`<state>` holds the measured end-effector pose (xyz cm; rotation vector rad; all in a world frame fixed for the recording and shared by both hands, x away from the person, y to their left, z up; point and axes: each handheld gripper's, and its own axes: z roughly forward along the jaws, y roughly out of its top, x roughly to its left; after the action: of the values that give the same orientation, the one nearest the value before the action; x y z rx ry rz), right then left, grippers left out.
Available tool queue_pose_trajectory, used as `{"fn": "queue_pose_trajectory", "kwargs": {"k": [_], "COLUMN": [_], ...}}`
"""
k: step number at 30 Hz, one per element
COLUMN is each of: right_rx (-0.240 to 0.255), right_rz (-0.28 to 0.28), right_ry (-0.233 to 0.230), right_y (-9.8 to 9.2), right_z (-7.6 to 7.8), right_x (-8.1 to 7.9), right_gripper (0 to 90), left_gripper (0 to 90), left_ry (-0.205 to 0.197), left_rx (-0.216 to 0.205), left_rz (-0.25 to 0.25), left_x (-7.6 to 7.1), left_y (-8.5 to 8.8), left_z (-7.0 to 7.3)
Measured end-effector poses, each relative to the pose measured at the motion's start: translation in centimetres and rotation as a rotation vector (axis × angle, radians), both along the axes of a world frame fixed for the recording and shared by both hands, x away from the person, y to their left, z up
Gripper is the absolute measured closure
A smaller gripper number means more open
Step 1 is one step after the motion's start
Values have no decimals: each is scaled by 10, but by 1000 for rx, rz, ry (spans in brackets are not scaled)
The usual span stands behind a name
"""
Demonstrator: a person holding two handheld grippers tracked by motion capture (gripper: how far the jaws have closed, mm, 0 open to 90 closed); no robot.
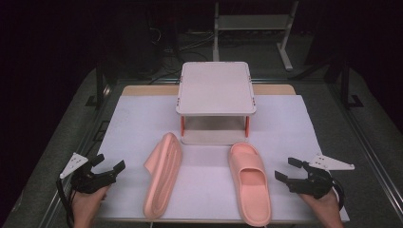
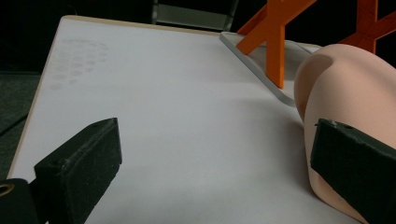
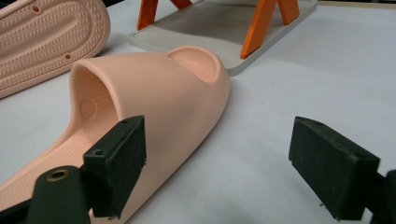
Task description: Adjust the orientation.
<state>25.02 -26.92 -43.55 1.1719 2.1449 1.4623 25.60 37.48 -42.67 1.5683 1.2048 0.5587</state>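
Left gripper (image 1: 108,170) low at near-left table edge, jaws spread, nothing between them; aimed toward left slipper. Right gripper (image 1: 290,169) mirrored at near-right, jaws also spread and empty, just beside right slipper. Both parked outboard of the pair, likely a ready pose, each lined up for the slipper on its own side.

Left slipper (image 1: 164,173) tipped on its edge, ribbed sole (image 3: 44,35) facing the right slipper; long axis running near-to-far, far end leaning slightly right toward rack. Right slipper (image 1: 249,180) flat, sole down, strap up; toe toward rack, heel toward near edge, long axis also near-to-far. Well apart from each other, roughly parallel.

Small two-tier rack (image 1: 216,88) with orange legs (image 2: 273,37) just beyond both, on white sheet (image 1: 138,118) covering table; shelves bare, probably where slippers go.
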Motion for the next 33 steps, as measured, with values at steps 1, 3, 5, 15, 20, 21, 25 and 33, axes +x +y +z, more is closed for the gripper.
{"fn": "queue_pose_trajectory", "kwargs": {"k": [1,3,5,15,20,21,25,33], "right_rx": [0,2,2,5,-2,-3,6,4], "right_rz": [0,3,3,10,24,24,17,27], "right_ry": [-2,-1,-2,-33,-28,-31,-35,-34], "right_y": [0,0,1,9,11,11,8,11], "right_z": [0,0,0,7,7,7,8,8], "right_x": [0,0,-1,-5,-5,-5,-6,-6], "right_gripper": [183,183,183,183,183,183,183,183], "left_gripper": [14,14,14,14,15,14,15,15], "left_ry": [-3,-7,-8,-14,-25,-26,-20,9], "left_rx": [0,-1,-14,43,64,65,76,100], "left_rz": [-3,-3,-10,-59,-68,-72,-91,-142], "left_x": [0,-2,-4,-12,-17,-18,-20,-21], "left_y": [-1,-2,-3,-19,-25,-26,-31,-39], "left_z": [0,-1,-2,-1,2,2,1,-1]}}
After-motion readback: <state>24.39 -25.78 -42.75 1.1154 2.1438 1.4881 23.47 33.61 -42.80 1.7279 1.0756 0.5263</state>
